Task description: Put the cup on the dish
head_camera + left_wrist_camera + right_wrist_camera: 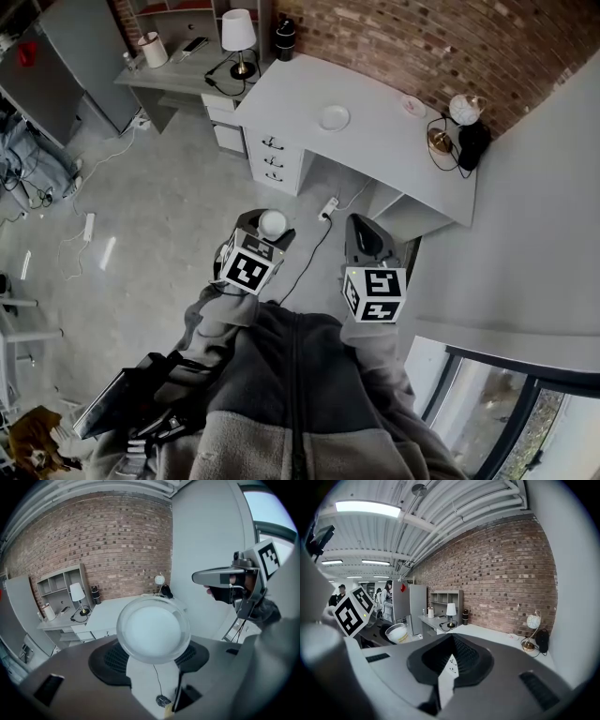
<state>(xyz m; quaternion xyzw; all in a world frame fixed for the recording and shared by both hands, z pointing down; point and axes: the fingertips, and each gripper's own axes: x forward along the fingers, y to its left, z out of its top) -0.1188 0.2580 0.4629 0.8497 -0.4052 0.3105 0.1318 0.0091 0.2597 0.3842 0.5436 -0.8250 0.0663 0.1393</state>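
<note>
Head view looks down past a grey jacket to the long white desk (375,155) against the brick wall (422,37), well ahead of the person across bare floor. That gap explains the posture: both tools are carried close to the body at waist height, since nothing can be set down until the desk is reached.

Next in size, the right gripper (359,225) points forward with its jaws brought together on nothing. It looks to be kept off to the side simply to stay out of the way. The left gripper (265,234) does the work, its jaws spread wide and clamped on the sides of the cup (153,629). The cup sits upright, its mouth facing up, which I take as the sensible way to carry something that will be lowered straight onto a flat target.

That target, the dish (333,117), lies alone near the middle of the desk with clear surface around it. A smaller plate (412,105) sits further along by the wall, near a globe lamp (466,108)
</note>
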